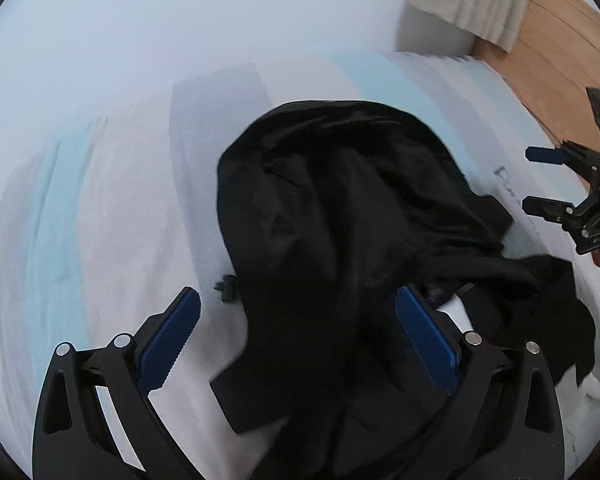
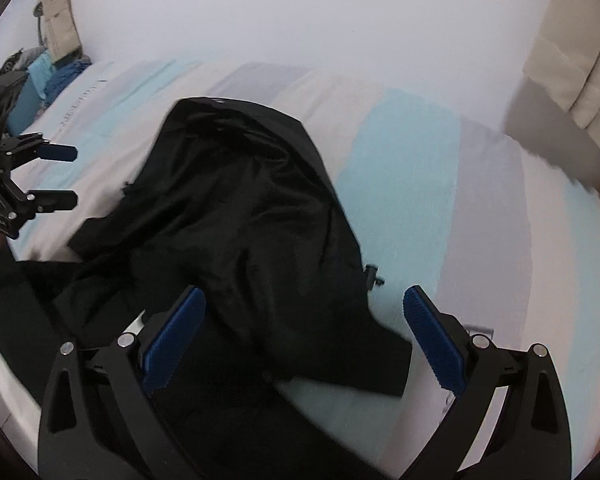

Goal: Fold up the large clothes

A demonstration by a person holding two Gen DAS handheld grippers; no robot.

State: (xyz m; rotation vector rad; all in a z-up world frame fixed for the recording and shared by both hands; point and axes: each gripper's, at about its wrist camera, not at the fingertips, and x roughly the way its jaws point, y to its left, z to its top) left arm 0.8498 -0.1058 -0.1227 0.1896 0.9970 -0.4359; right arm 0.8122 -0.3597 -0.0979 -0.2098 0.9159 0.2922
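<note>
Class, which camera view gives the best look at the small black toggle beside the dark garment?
The right wrist view: the toggle stands out against the pale blue bedsheet, clear of the black garment. In the left wrist view it looks blurrier, tucked against the garment's edge.

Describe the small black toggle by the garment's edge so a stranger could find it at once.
Start at the bed with its white, pale blue and grey striped cover, then find the crumpled black garment lying across it. The toggle is a tiny black knob poking out from the garment's edge onto the cover. It is the only small hard-looking piece sticking out of the cloth.
</note>
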